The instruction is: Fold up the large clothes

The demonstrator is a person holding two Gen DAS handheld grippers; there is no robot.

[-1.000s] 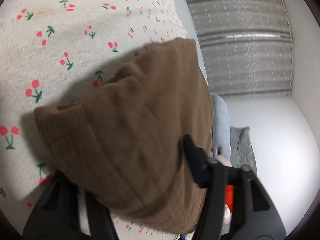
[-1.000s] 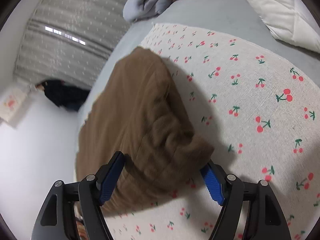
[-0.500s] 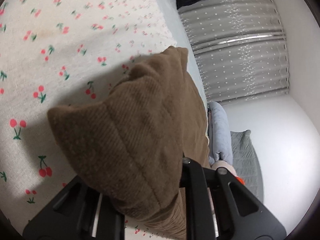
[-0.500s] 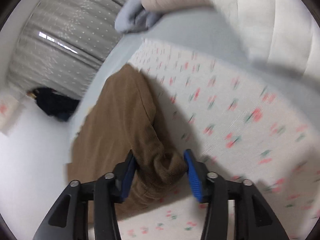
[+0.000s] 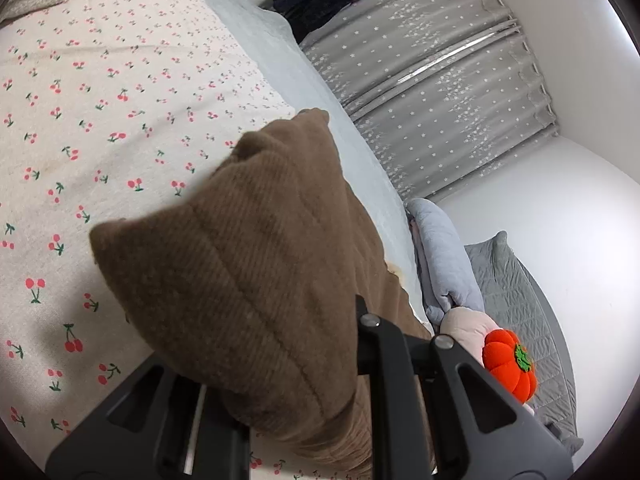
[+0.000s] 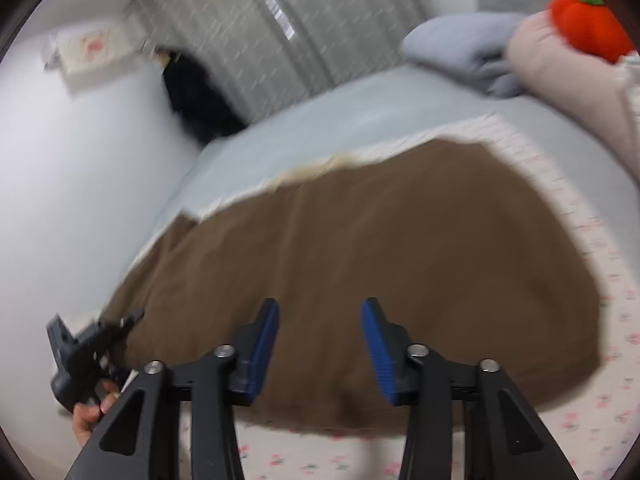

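A brown corduroy garment [image 5: 256, 264] lies on a cherry-print bedspread [image 5: 100, 120]. In the left wrist view my left gripper [image 5: 288, 392] is shut on a bunched corner of the garment and holds it lifted; the cloth hides the fingertips. In the right wrist view the garment [image 6: 360, 240] lies spread out flat. My right gripper [image 6: 320, 324] is open above it, its blue pads [image 6: 264, 344] apart and empty. The left gripper [image 6: 92, 344] shows at the garment's left end, held by a hand.
A pale blue sheet [image 5: 352, 168] borders the bedspread. Grey and pink bedding [image 5: 440, 256] with an orange pumpkin plush [image 5: 508, 364] is piled at the bed's end. Grey starred curtains [image 5: 440, 80] and a dark garment [image 6: 196, 92] hang by the wall.
My right gripper has let go of the garment's corner, opened and pulled back above it. My left gripper has lifted its corner and swung towards the curtains.
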